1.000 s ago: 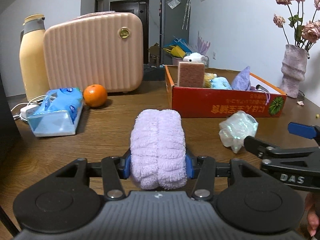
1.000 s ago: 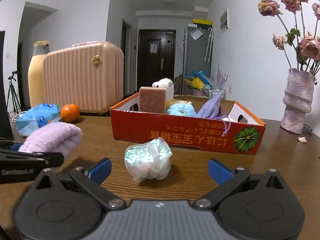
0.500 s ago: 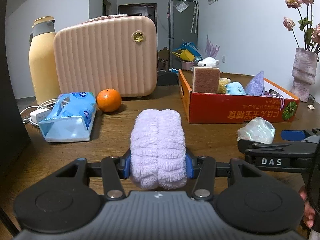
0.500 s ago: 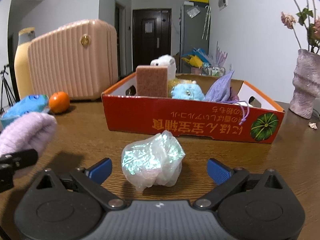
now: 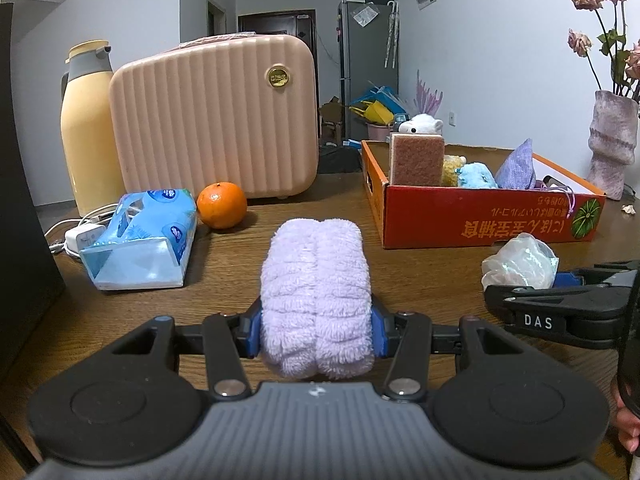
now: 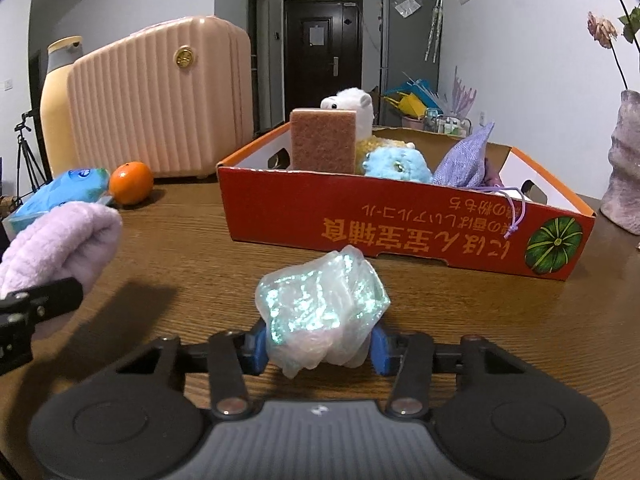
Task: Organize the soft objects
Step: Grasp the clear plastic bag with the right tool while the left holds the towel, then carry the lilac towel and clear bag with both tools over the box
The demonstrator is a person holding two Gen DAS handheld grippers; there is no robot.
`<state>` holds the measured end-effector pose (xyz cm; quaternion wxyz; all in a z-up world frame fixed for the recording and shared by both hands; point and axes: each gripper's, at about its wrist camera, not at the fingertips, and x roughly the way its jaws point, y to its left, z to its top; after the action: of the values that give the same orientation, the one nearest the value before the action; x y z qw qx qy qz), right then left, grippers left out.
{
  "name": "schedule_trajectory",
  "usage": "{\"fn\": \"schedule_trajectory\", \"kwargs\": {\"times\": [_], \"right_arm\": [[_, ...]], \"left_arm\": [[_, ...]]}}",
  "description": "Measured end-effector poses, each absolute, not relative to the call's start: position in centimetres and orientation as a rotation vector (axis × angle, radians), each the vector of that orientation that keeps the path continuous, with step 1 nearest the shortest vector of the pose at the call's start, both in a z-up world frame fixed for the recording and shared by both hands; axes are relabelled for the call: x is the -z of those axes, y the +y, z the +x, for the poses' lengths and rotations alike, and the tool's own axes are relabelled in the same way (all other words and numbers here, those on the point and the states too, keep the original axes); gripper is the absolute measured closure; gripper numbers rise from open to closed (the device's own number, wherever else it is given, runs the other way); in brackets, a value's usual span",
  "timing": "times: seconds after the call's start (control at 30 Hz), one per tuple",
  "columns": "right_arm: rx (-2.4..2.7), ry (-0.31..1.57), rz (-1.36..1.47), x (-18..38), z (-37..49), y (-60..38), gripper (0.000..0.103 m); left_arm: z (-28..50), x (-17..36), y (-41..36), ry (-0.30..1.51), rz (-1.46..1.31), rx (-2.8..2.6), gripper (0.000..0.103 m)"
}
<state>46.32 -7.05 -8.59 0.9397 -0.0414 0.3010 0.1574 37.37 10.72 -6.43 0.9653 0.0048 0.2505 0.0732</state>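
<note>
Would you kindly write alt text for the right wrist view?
The right gripper has just closed its fingers on a crumpled iridescent plastic bag on a wooden table. Behind stands a red cardboard box of soft toys.

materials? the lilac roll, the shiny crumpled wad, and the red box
Lilac roll: plush terry or fleece fabric, matte; fuzzy ribbed pile.
Shiny wad: thin translucent plastic film, probably a bag; sharp creases, iridescent green-pink glints.
Red box: printed cardboard, slightly glossy; plain pale inside, cut handle holes, folded edges.
</note>
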Motion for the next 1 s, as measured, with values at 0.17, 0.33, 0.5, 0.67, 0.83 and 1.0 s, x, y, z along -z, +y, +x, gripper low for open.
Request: {"fn": "schedule_trajectory", "kwargs": {"times": [0.17, 0.33, 0.5, 0.67, 0.83, 1.0], "right_arm": [[-0.335, 0.568, -0.069, 7.9, 45.6, -7.5, 0.058], [-0.355, 0.495, -0.039, 6.7, 44.8, -8.2, 0.059], [-0.359, 0.408, -0.002, 5.3, 44.2, -9.4, 0.059], [-0.338, 0.323, 0.033, 4.2, 44.2, -11.1, 0.059], [-0.319, 0.282, 0.058, 3.7, 45.0, -12.5, 0.059], [-0.300, 0.263, 0.089, 3.8, 46.4, -13.7, 0.059]], "left_arm": [[37.3, 6.4, 10.7, 0.498, 0.010, -0.153, 0.053], [37.1, 6.1, 10.5, 0.469, 0.012, -0.173, 0.053], [37.3, 5.4, 10.0, 0.434, 0.007, -0.180, 0.053], [37.8, 4.9, 8.6, 0.399, 0.015, -0.172, 0.053], [38.6, 4.4, 7.2, 0.370, 0.004, -0.160, 0.053], [39.8, 3.8, 6.2, 0.352, -0.025, -0.146, 0.053]]}}
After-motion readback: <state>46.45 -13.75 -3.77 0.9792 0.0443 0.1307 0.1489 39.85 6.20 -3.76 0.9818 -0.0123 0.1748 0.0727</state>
